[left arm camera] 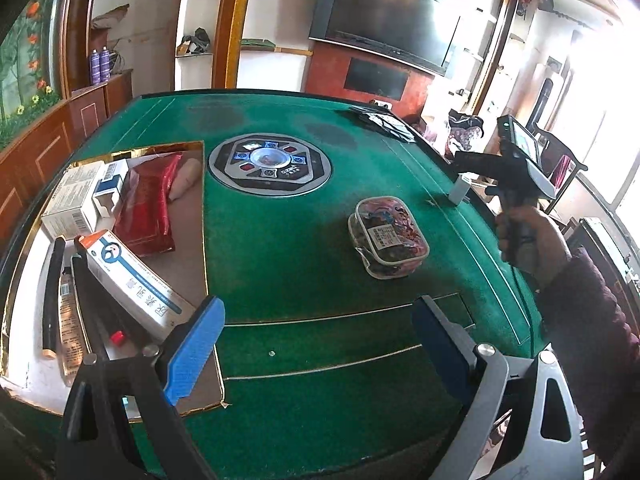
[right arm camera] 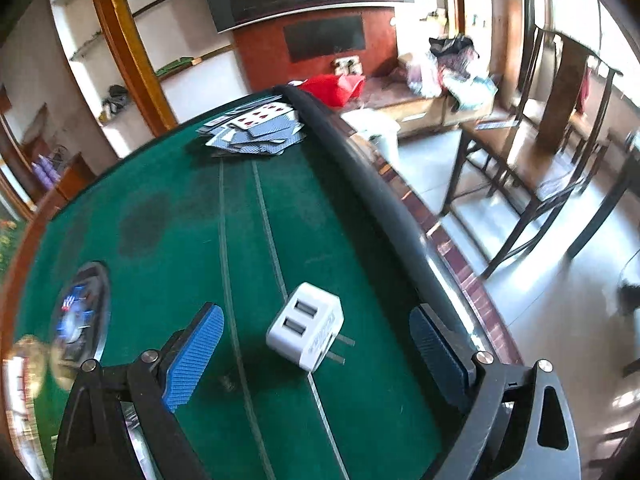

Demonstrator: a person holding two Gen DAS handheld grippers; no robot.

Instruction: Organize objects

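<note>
Spread wide on both sides, with my right gripper [right arm camera: 316, 344] bracketing the white USB charger [right arm camera: 306, 326] lying near the green table's [right arm camera: 180, 220] rim, I judge the pickup is at hand: lower, pinch its flanks, then carry it to the tray [left arm camera: 198, 248].

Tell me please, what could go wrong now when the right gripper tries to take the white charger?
1. The white charger lies tilted between the open right gripper, prongs toward one side. The pads may close on a corner, so it could twist or slip out.
2. It sits near the table's raised edge; a push could slide it against that rim or over it.
3. The tray is across the table on the left, already crowded with boxes, so a carried charger may knock them.
</note>
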